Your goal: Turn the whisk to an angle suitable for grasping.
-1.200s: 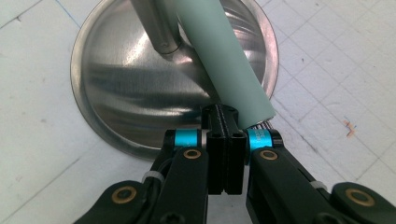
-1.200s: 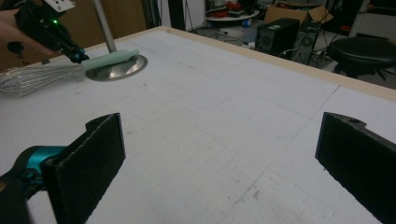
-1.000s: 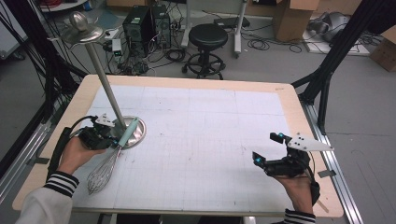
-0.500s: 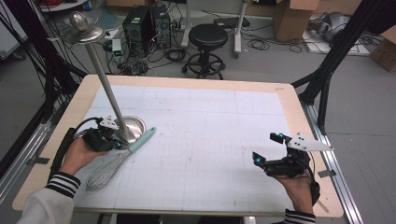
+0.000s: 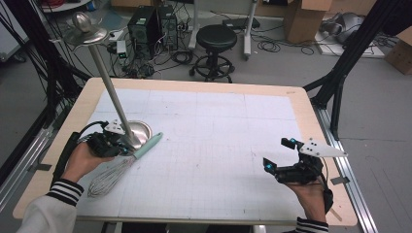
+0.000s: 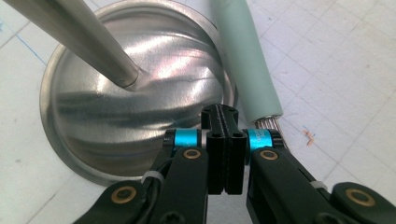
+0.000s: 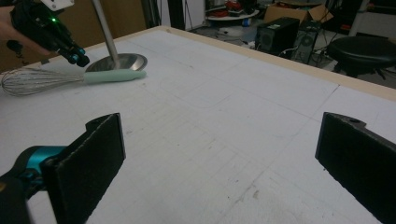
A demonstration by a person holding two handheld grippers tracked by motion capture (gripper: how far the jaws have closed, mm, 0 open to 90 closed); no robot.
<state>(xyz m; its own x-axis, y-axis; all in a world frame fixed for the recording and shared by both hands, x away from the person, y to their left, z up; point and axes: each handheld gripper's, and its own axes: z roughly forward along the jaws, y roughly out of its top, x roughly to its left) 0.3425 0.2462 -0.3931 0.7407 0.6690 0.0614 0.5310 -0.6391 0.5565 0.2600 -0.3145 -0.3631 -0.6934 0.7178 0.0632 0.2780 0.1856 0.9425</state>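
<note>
Your left hand-held gripper [image 5: 125, 147] sits right at the whisk [image 5: 121, 165], and its jaws are pressed together with nothing between them. In the left gripper view the closed tips hang over the near rim of the round metal base [image 6: 135, 88] of the stand, and the end of the whisk's mint-green handle [image 6: 247, 60] lies just beside them on the right, where the wires leave the handle.

The whisk lies flat on the surface [image 5: 218, 145]. Its long axis runs slantwise: the handle end points away from you and touches the edge of the stand's base, while the wire head trails back from the base toward your left wrist. So the whisk lies just beside and under the left gripper's tips, not in them.

Your right hand-held gripper [image 5: 281, 156] is well apart from the base, far across the surface, with its jaws spread wide and empty.

The left hand is by far the nearer. I judge that any grasp would want the jaws opened and set across the handle, crosswise to that slant, clear of the stand's pole [image 5: 109, 87].
</note>
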